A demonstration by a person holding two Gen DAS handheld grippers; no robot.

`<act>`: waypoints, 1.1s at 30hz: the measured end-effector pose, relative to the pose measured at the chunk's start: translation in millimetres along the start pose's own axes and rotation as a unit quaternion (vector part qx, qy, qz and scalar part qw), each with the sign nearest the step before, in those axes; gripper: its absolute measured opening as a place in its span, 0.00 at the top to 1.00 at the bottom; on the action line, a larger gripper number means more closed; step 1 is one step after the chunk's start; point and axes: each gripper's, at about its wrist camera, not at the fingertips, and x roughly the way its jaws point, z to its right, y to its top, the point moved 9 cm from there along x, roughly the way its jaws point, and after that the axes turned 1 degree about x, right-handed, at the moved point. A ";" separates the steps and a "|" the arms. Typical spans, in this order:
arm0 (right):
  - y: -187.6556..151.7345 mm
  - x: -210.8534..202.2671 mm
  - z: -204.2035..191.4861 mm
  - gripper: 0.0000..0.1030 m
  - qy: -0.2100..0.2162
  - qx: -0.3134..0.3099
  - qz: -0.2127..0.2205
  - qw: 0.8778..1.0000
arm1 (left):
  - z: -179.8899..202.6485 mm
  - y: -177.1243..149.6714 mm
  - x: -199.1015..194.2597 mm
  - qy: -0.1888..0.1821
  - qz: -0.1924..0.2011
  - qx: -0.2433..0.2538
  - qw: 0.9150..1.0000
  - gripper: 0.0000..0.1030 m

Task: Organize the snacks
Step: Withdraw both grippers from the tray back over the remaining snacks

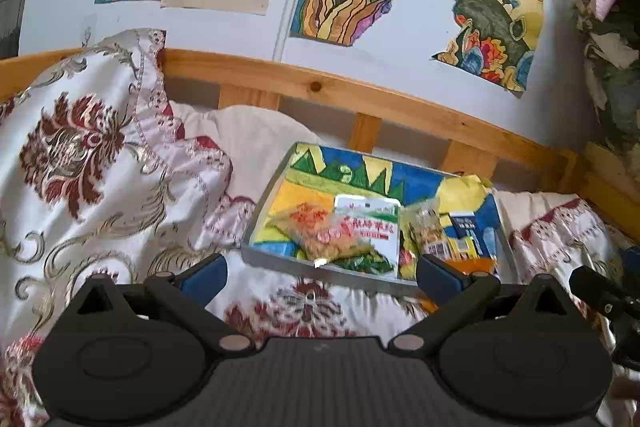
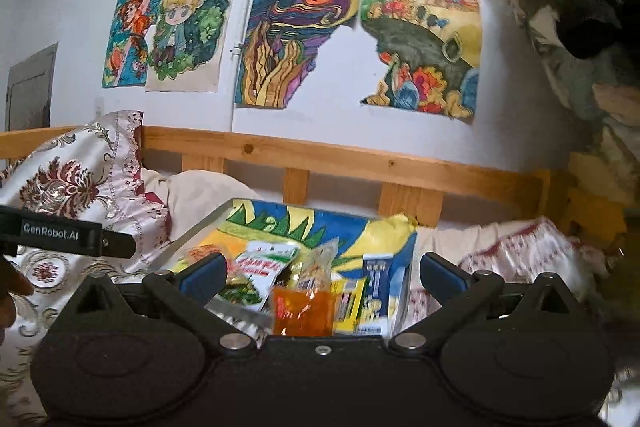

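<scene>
Both black two-finger grippers, left (image 1: 322, 269) and right (image 2: 323, 273), gape wide and hold nothing. At lower centre, snack packets (image 1: 352, 233) crowd a grey-rimmed tray with a colourful drawing (image 1: 262, 193) on the floral bedspread (image 1: 100, 187). Bare cloth lies frame-left; a wooden bed rail (image 1: 340, 87) runs behind.

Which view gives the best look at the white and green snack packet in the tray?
The left wrist view: the white and green snack packet lies in the tray ahead of the open left gripper, almost whole, partly overlapped by an orange packet. In the right wrist view it is smaller and cut off by a right gripper finger.
</scene>
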 end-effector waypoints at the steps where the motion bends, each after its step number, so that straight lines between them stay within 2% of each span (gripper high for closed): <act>1: -1.7 -5.3 0.1 0.01 -0.002 0.007 -0.003 1.000 | -0.3 -3.1 -3.8 -0.004 -0.004 0.002 1.000 0.00; 11: -22.7 -43.4 -2.7 0.01 -0.023 0.049 -0.041 0.998 | 1.0 -25.9 -31.6 -0.041 -0.028 0.048 0.998 0.00; 20: -44.0 -56.9 -8.5 0.01 -0.037 0.076 -0.099 0.991 | 8.0 -65.6 -34.2 -0.066 -0.103 0.100 0.987 0.00; 26: -66.0 -53.1 -10.9 0.01 -0.039 0.089 -0.156 0.983 | 6.7 -75.6 -33.1 -0.064 -0.122 0.109 0.984 0.00; 33: -78.5 -44.5 -14.8 0.01 -0.037 0.083 -0.192 0.977 | 1.7 -78.1 -27.8 -0.050 -0.133 0.102 0.984 0.00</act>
